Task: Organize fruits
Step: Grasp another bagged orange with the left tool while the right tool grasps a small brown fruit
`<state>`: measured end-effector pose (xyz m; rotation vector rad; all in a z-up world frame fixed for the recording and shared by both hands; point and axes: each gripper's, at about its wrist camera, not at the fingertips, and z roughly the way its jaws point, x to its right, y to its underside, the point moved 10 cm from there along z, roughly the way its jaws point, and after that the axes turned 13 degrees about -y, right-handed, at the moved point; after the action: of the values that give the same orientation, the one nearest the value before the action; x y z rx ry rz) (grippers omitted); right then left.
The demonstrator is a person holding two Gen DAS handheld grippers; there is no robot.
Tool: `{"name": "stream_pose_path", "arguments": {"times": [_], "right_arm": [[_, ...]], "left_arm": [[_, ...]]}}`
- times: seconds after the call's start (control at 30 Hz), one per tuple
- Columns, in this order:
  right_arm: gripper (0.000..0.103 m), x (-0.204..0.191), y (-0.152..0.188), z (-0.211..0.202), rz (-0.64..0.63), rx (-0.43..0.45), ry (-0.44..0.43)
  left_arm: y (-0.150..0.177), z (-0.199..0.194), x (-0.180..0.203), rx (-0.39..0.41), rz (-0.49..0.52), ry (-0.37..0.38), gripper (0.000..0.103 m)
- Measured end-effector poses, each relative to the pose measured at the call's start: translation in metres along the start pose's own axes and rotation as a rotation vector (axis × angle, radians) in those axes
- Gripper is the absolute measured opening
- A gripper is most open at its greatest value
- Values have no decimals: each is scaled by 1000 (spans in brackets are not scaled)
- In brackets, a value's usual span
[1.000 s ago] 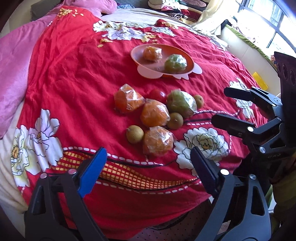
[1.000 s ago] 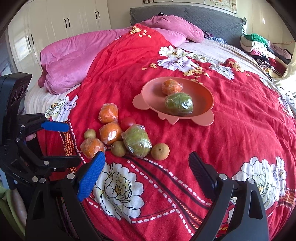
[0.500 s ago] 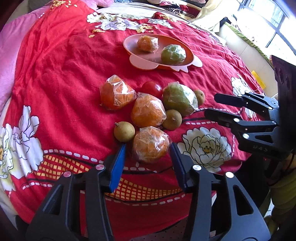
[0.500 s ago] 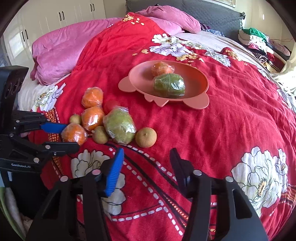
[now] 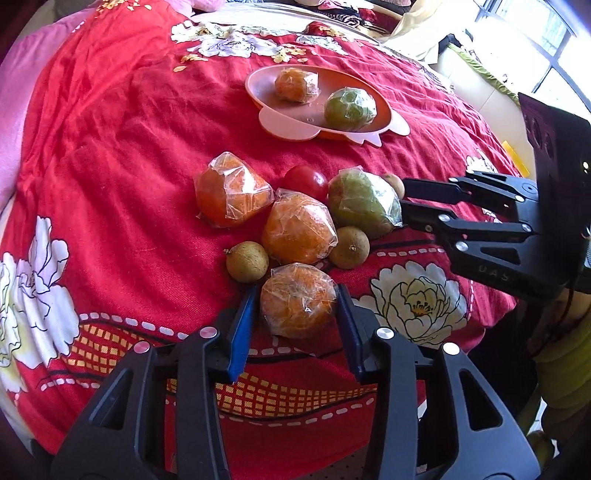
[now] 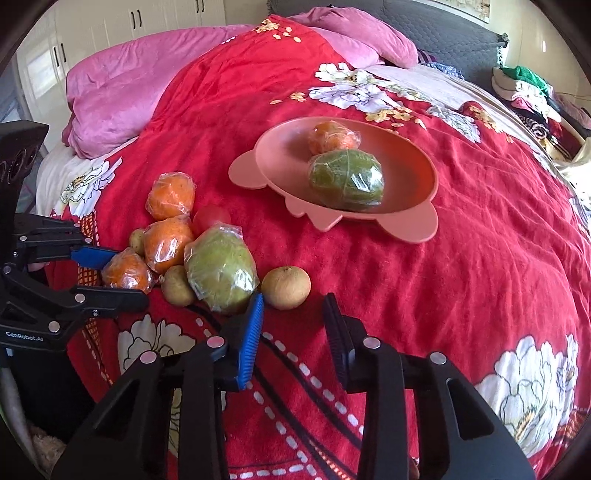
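Done: two wrapped fruits on plate (image 6: 424, 184) | Left: seven beyond the tongs | left tongs (image 5: 297, 314) closing round orange (image 5: 297, 308) | right tongs (image 6: 293, 317) closing, empty, by brown fruit (image 6: 286, 287)

A home bedroom. A red floral velvet bedspread (image 6: 424, 258) covers a bed, with pink plush pillows (image 6: 122, 99) at ten o'clock. White panelled wardrobe doors (image 6: 122, 18) stand at eleven o'clock.

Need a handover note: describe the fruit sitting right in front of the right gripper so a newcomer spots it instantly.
Start at the pink plate on the red floral blanket, then drop to the fruit cluster nearer the camera. At its right edge, beside the wrapped green fruit, lies a small round brown fruit. It is bare, unlike its plastic-wrapped neighbours, and sits apart from the other brown ones.
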<state>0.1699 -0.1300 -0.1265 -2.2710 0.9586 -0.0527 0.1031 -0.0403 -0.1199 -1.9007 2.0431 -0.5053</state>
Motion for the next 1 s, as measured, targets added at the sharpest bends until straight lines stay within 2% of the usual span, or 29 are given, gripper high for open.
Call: {"name": "stream_pose_path", "arguments": {"times": [0.5, 0.73, 1.0], "right_arm": [[26, 2, -15, 13, -26, 31, -35], [26, 1, -18, -4, 15, 73, -54], [26, 7, -28, -31, 32, 129, -43]], "left_arm": [[2, -7, -2, 3, -10, 25, 32], [-1, -22, 1, 21, -20, 53, 31], [-25, -36, 1, 64, -20, 58, 31]]}}
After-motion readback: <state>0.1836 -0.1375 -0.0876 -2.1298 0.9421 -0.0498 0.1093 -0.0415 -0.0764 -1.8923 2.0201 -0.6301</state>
